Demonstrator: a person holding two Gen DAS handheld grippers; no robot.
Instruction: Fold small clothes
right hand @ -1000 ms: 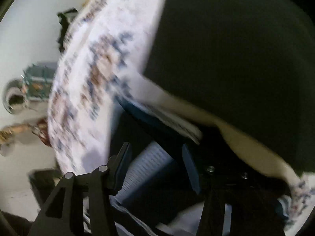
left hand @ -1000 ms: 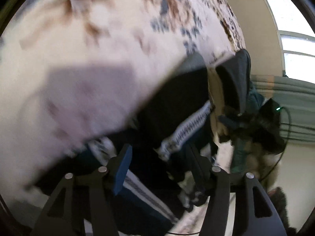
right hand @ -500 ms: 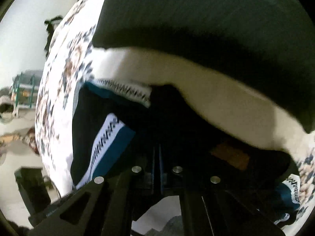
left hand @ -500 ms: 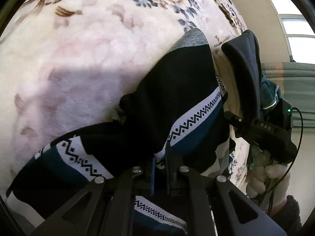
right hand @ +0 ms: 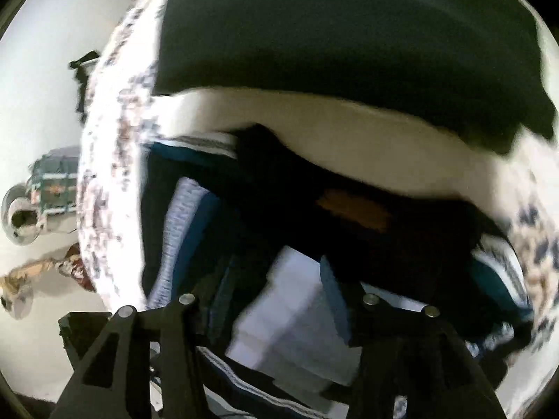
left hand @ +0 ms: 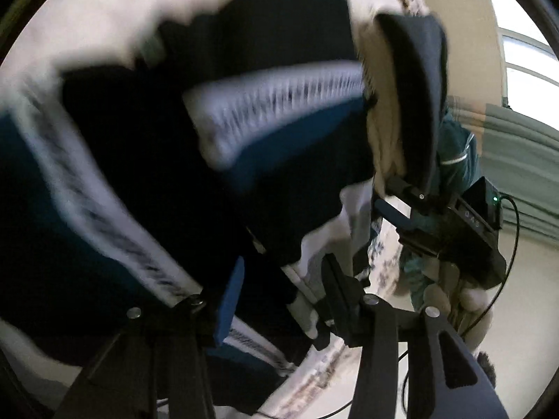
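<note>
My left gripper [left hand: 279,289] has just been opening, its jaws now apart over the dark sweater [left hand: 146,160] with fabric loose between them. The sweater lies on the floral blanket [right hand: 104,174]. My right gripper [right hand: 269,300] has just opened too, jaws apart over the sweater's folds beside a black garment [right hand: 349,42].

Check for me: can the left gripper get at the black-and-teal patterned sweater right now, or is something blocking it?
Probably yes. The left gripper, whose jaws have just been opening, stands right over the patterned sweater, with a fold of it between the fingers and nothing in front. The pads do not appear to press it.
</note>
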